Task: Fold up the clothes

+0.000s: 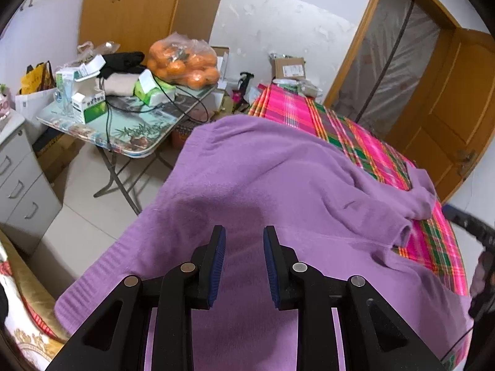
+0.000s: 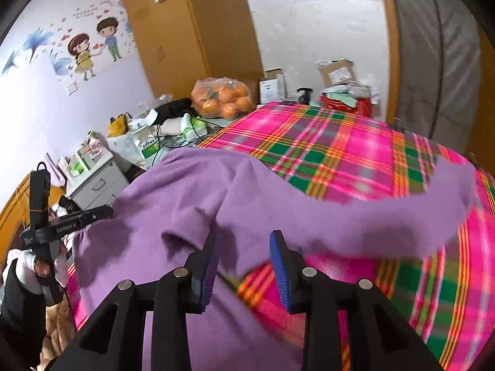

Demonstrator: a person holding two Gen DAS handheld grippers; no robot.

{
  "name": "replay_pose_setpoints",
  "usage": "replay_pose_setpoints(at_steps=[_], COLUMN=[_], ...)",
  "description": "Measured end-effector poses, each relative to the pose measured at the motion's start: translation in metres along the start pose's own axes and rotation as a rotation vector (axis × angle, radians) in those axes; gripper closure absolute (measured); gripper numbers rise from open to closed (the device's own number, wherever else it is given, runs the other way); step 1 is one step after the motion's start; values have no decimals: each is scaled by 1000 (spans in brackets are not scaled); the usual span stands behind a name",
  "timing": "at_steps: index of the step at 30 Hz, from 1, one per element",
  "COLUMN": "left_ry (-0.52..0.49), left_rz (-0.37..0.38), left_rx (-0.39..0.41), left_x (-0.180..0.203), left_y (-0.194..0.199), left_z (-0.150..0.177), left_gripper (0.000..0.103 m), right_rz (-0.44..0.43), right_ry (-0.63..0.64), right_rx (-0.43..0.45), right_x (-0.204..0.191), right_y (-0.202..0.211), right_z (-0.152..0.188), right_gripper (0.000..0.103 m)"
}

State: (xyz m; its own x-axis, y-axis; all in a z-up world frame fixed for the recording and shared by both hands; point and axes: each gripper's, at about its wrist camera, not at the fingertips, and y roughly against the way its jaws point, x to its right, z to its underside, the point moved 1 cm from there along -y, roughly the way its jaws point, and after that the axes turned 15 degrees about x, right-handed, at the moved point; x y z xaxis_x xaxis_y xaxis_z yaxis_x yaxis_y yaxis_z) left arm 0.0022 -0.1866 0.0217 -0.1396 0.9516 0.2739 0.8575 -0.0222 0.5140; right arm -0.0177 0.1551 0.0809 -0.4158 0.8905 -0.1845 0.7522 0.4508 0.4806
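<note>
Both tongs, left gripper (image 1: 244, 238) and right gripper (image 2: 244, 241), sit released, jaws parted, gripping nothing, low over the purple sweater (image 1: 278, 179). Sweater lies rumpled on the plaid bedspread (image 2: 324, 148), left edge hanging off, one sleeve (image 2: 402, 213) trailing right. Not a tidy fold; squaring up remains.

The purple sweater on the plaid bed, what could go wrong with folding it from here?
1. The purple sweater overhangs the edge of the plaid bedspread toward the floor, so it might slide off when tugged.
2. Both the left gripper and right gripper are open and hold nothing, so a shallow pinch may catch only one layer.
3. One sleeve lies rumpled, so creases may get folded in.
</note>
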Motion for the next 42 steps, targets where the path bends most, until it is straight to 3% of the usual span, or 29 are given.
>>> replay_pose_setpoints(at_steps=[5,8,15,17,18,21,25,26,29,31,42], left_ry=[-43,-58,-30,-21,-16,-16,28,33,67,60,-5], left_rz=[0,10,34,43,51,31,63,69,81,73,19], left_rx=[31,38,-119,-156,-176,-199,-237,-242,-253,-236,-122], left_x=[-4,-11,-38,-44,-46,-54,-58,-57,-60,-59,-52], left_y=[-13,-29,-115,-135,-144,-163,-179,-181,-186,-186,-183], left_z=[-35,-63,-88,-91,-91,-94,-91,-91,-92,-95,-114], left_gripper=[77,70,69,56,54,54,54,54,56,75,76], right_rz=[-21,-6,-18,-26,-31,-44,-59,-59,-58,-58,49], right_ry=[65,86,72,79,83,99,140,153,162,147,105], right_rx=[-55,-88,-154,-173,-184,-209,-228,-231,-243,-244,-142], right_x=[6,17,44,48,50,52,49,47,47,49,66], right_y=[-52,-81,-135,-146,-150,-161,-170,-171,-173,-173,-168], right_z=[-18,-20,-25,-25,-25,-22,-16,-16,-17,-18,-43], right_gripper=[69,69,67,66,66,66,65,67,100,100,101])
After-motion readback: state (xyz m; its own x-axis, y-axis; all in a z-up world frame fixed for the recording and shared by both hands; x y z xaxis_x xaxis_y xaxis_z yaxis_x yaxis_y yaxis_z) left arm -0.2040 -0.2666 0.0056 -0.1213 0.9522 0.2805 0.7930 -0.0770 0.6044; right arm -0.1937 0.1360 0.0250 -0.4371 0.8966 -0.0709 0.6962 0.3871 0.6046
